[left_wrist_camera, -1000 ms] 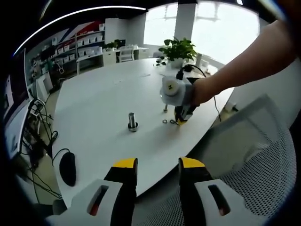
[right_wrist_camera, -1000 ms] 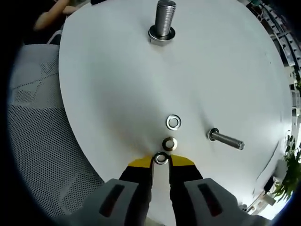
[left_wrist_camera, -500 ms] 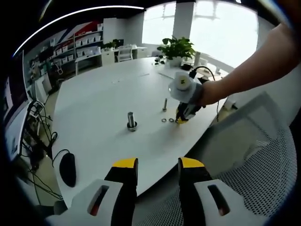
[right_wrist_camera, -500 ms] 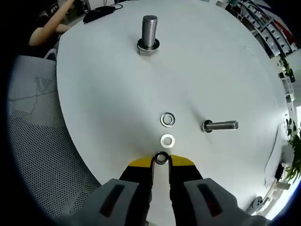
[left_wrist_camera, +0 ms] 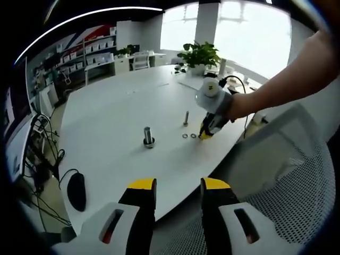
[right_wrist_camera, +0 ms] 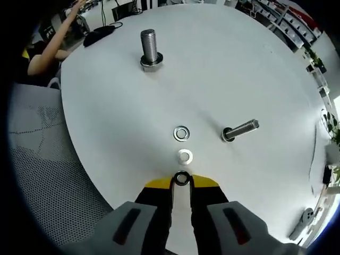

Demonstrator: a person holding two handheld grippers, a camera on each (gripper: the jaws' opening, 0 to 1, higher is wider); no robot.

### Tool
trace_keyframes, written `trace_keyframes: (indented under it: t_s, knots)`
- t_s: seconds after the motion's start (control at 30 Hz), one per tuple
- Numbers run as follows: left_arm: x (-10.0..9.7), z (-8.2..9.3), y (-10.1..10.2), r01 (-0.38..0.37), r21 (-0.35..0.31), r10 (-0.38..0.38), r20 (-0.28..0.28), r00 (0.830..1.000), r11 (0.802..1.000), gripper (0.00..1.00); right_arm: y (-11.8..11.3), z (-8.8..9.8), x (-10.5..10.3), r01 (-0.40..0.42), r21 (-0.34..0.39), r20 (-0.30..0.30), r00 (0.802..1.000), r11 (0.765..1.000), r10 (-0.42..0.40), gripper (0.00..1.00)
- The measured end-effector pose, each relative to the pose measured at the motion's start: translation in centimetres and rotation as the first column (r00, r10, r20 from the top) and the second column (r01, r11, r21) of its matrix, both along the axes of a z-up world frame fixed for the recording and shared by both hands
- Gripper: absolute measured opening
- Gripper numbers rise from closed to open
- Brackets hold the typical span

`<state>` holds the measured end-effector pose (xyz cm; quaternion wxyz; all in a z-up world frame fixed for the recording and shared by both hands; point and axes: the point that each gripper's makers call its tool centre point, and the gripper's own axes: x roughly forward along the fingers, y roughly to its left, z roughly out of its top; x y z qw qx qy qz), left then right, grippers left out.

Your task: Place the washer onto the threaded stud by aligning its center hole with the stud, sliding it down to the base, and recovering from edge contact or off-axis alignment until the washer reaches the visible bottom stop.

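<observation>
The large threaded stud [right_wrist_camera: 150, 48] stands upright on the white table [right_wrist_camera: 249, 69], with a washer at its base. My right gripper [right_wrist_camera: 182, 181] is shut on a small washer [right_wrist_camera: 182, 178] near the table's front edge, well short of the stud. Two more washers [right_wrist_camera: 185, 155] [right_wrist_camera: 181, 133] lie flat between it and the stud. In the left gripper view the right gripper [left_wrist_camera: 206, 132] hangs tilted over the table's right edge, to the right of the stud [left_wrist_camera: 148, 136]. My left gripper [left_wrist_camera: 178, 187] is open and holds nothing, off the table's near edge.
A thin bolt [right_wrist_camera: 240, 130] stands to the right of the loose washers. A black mouse [left_wrist_camera: 76, 190] lies at the table's left edge. A potted plant [left_wrist_camera: 200, 55] sits at the far side. A mesh chair [left_wrist_camera: 287, 175] is at the right. A person's arm [right_wrist_camera: 50, 45] shows past the stud.
The right gripper has tilted and drawn back with the washer still between its tips, so the stud sits lower in its view. The left gripper has not moved.
</observation>
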<state>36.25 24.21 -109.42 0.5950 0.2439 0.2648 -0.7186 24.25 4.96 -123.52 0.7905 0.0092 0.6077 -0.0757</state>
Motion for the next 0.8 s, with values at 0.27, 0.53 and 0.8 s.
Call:
trace_keyframes:
  t_s: [0.27,0.53,0.8]
  knots:
    - [0.0,0.1,0.0,0.001,-0.006,-0.001,-0.002,1.000,1.000,0.31,-1.9,1.9,0.7,0.013,-0.029,0.039,0.999,0.999,-0.012,0.14]
    - [0.0,0.1,0.0,0.004,-0.006,-0.004,0.000,1.000,1.000,0.31,-4.0,3.6,1.8,0.033,-0.048,0.079,0.996,0.998,-0.029,0.14]
    - [0.0,0.2,-0.1,0.006,-0.010,-0.006,-0.002,1.000,1.000,0.31,-5.4,5.4,2.8,0.035,-0.070,0.130,0.991,0.997,-0.025,0.14]
